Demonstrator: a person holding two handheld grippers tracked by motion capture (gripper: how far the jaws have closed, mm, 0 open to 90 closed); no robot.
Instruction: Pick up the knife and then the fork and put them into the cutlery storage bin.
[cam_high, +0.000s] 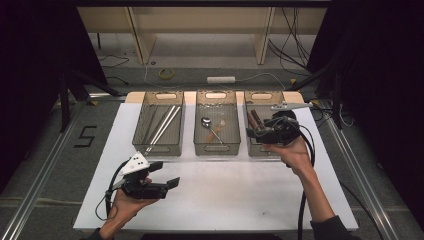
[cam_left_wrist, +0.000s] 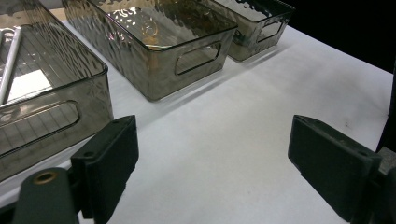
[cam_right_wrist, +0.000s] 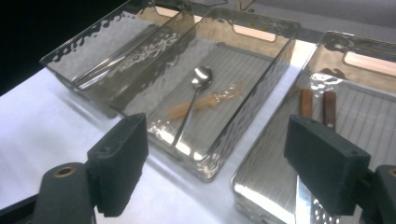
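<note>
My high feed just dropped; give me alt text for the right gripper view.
The right gripper, jaws open and holding nothing, hangs over the near edge of the right bin, where two brown handles lie. The middle bin holds a metal spoon; beyond it is another bin.

Three smoky-grey, ripple-patterned clear plastic bins sit on the white table sheet; the shiny silver metal spoon gleams.

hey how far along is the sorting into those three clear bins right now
Cutlery already lies sorted: silver rods in the left smoked-plastic bin, a steel spoon in the middle bin, and brown-handled pieces in the right bin. The right gripper hovers open over that bin; the left gripper waits open above the white tabletop. Nothing loose seems left.
</note>
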